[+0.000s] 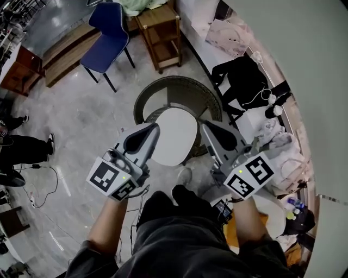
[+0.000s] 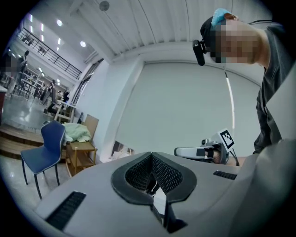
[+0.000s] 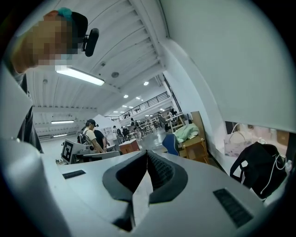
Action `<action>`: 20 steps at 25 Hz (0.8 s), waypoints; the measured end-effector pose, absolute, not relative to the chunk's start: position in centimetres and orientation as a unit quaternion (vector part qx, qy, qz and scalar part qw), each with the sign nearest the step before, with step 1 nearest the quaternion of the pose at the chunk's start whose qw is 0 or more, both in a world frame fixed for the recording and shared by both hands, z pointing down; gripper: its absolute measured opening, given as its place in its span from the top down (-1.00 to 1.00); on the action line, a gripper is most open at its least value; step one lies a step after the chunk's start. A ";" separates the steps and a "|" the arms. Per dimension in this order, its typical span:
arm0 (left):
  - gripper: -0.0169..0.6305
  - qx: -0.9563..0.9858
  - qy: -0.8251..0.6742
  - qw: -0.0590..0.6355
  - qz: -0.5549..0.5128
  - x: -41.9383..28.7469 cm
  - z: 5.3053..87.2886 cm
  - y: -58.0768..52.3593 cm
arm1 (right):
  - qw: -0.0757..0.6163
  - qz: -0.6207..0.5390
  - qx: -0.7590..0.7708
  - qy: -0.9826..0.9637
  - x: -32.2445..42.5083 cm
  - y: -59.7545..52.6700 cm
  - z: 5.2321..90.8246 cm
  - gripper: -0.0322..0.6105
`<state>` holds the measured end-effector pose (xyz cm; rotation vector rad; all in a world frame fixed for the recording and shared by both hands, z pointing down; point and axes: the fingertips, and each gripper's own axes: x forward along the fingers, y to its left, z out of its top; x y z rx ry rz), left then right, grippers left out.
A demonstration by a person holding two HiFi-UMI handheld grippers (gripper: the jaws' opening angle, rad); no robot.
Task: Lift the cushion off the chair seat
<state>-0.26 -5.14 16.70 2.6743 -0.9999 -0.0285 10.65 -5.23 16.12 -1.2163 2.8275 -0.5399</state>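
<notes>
**No lift yet**

Judged from the lie of things: barely begun. In the middle of the floor (image 1: 92, 108), the round wicker chair (image 1: 179, 87). Flat on its seat and covering most of it, the white cushion (image 1: 175, 136), not raised at any edge. Over the cushion's left edge, the left gripper (image 1: 154, 129), jaws pressed together on nothing. Over the right edge, the right gripper (image 1: 205, 126), likewise closed and empty. In both gripper views, only the room beyond the closed tips, with no cushion between or against them. So probably held above the seat rather than on it; contact not to be settled from the head view. Left to do, as a guess: open both, take the cushion by its two edges, raise it clear of the seat.

Around the chair, grey polished floor, glossy with reflections. Along the right side, a plain white wall (image 1: 304, 65). Toward the far edge of the floor, low wooden steps (image 1: 65, 51). Next to them a blue chair (image 1: 109, 27), and beside that a small wooden shelf stand (image 1: 160, 32) with pale green cloth (image 1: 136, 6) on top. Against the wall, a black backpack (image 1: 239, 76) with a white cord, and pale bags (image 1: 274, 130). At the left edge of the floor, someone's dark-trousered legs (image 1: 22, 147) and a thin black cable (image 1: 46, 184).
</notes>
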 end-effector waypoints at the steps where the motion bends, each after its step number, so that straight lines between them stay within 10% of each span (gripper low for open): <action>1: 0.91 0.925 -0.350 0.149 -0.010 -0.3 17.7 -5.7 | 0.005 -0.177 -0.389 0.904 10.7 -5.9 17.1 0.86; 20: 0.91 0.881 -0.388 0.266 0.041 -4.8 40.4 -13.2 | -0.056 -0.278 -0.397 0.873 8.5 -15.7 38.4 0.86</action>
